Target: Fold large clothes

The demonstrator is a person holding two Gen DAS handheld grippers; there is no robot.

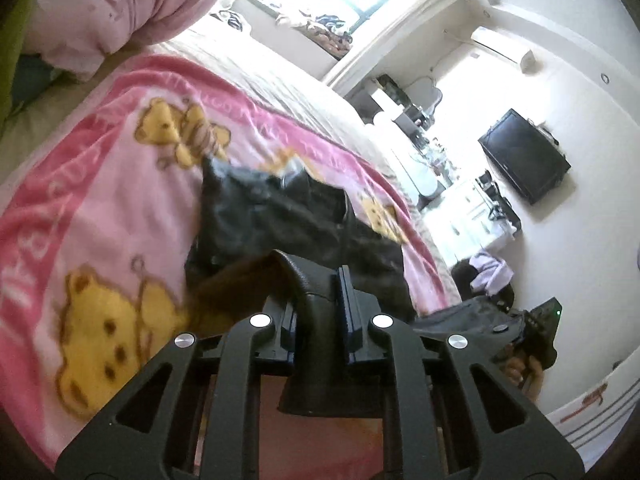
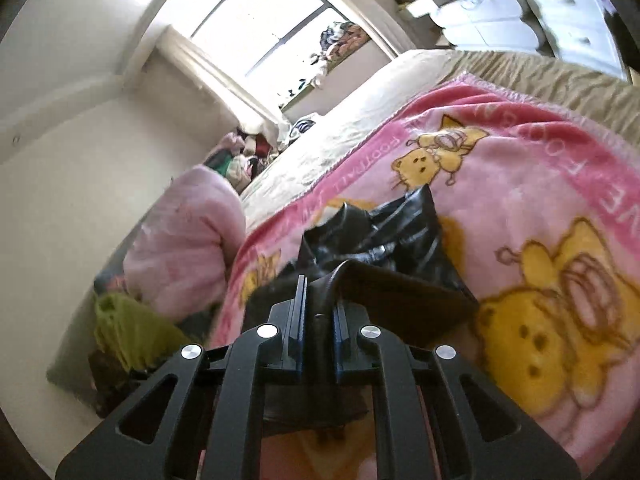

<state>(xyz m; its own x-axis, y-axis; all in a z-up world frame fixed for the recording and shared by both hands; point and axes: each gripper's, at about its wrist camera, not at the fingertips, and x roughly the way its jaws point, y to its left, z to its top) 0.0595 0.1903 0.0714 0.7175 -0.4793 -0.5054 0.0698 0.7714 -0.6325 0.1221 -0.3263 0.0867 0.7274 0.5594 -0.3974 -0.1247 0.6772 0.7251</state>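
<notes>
Left wrist view shows our left gripper (image 1: 320, 300) clenched on a thick dark edge of the black garment (image 1: 288, 216), the fold of cloth pinched between its blue pads and hanging down behind them. Right wrist view shows the same for our right gripper (image 2: 318, 308): its jaws are nearly together, with a dark hem caught between them. In the left view the right gripper (image 1: 532, 328) also appears off to the side, a hand wrapped round its handle, with dark fabric stretching toward it.

The garment looks like shiny black leather or coated cloth with a brown lining (image 1: 236, 284). Its near end rises to our two grips, while the rest lies crumpled on the pink bear-print blanket (image 1: 100, 200) that covers the bed (image 2: 360, 96). A pink pillow (image 2: 188, 240) sits near the head of the bed, well apart from the garment.

We judge that we are at the start of a fold: both corners are taken and lifted, and the far part is not yet flat. The next move calls for drawing the two grips apart to tension the edge, then carrying it over the bunched body and laying it down evenly. The stiff, slick material may slip or spring back, so we should keep both grips firm.
</notes>
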